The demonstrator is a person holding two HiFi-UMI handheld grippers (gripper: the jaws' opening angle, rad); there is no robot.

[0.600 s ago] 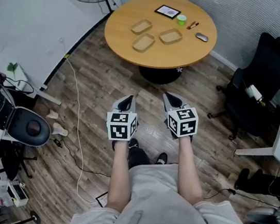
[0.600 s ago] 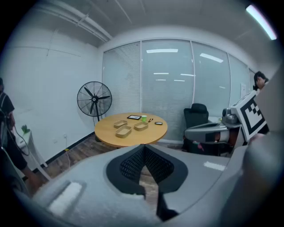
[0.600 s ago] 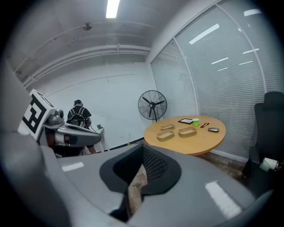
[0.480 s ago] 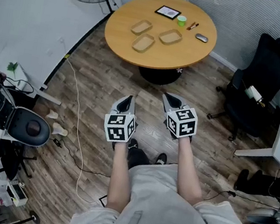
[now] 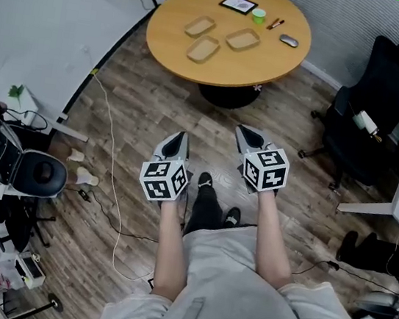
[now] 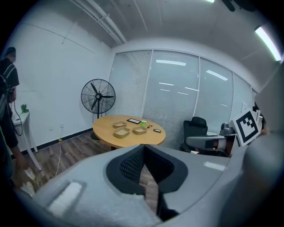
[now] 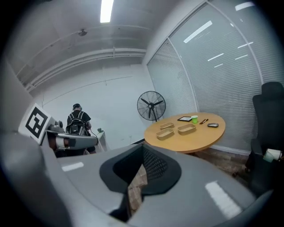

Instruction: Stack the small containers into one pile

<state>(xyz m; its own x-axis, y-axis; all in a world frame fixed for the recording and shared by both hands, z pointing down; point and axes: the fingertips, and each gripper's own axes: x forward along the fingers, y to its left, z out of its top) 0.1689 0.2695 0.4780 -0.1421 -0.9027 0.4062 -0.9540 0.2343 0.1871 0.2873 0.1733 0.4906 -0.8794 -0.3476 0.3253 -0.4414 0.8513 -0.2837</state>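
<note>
Wood-plank floor under us, round light-wood table well ahead; three shallow tan containers sit apart on it, unstacked; our left gripper and right gripper hang over the floor, both claws closed, empty.

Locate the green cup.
Head view: the green cup stands on the far side of the round table, between the black-framed tablet on its left and the pen on its right.
</note>
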